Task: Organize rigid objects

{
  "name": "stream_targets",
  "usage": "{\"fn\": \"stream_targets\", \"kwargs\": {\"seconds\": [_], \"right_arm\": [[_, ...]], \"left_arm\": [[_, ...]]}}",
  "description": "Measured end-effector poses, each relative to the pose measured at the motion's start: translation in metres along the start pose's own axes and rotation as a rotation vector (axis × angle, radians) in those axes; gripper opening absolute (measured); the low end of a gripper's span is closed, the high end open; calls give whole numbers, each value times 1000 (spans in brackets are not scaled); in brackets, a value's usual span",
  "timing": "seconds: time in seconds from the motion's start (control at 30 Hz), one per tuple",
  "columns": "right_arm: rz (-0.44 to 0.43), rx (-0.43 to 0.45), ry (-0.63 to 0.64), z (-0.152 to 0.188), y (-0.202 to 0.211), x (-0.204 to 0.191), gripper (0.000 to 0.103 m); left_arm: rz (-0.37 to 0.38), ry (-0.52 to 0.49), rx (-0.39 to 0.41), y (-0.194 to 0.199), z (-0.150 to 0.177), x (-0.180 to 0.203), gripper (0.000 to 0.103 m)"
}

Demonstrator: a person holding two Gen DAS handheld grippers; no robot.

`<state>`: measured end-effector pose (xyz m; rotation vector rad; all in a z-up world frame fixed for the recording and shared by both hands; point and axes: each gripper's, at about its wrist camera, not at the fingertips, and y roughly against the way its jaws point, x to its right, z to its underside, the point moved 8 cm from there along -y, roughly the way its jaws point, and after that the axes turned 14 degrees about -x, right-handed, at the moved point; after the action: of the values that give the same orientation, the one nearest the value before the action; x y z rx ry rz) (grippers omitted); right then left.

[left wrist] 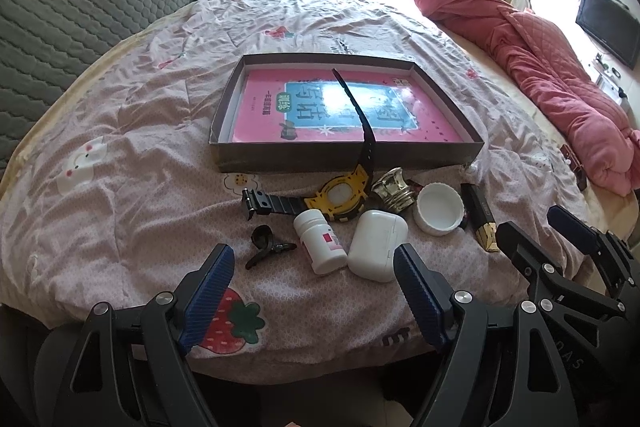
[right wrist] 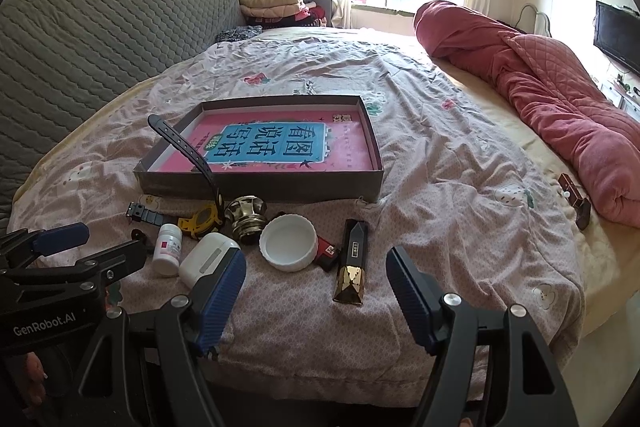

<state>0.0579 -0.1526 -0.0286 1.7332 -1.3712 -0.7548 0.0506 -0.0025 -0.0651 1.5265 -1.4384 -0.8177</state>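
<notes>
Holding both tools low over the near edge of the bed (right wrist: 460,187), we see our left gripper (left wrist: 314,291) and right gripper (right wrist: 316,291) spread wide, each grasping nothing. Just ahead lies a cluster: a white earbud case (left wrist: 376,245) touching a white pill bottle (left wrist: 320,241), a black clip (left wrist: 266,245) to their left, a white lid (right wrist: 289,242), a black-and-gold lighter (right wrist: 352,267). Behind these sit a gold knob (right wrist: 245,217) and a yellow watch (left wrist: 340,197), one strap draped over the wall of the shallow box (right wrist: 260,185). A pink book (right wrist: 280,147) lies inside it.
</notes>
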Motion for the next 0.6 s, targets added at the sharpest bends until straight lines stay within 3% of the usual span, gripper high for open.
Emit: {"fn": "stream_targets", "kwargs": {"seconds": [0.6], "right_arm": [[-3, -1, -4, 2, 0, 1, 72]], "left_arm": [[4, 0, -5, -1, 0, 2, 83]]}}
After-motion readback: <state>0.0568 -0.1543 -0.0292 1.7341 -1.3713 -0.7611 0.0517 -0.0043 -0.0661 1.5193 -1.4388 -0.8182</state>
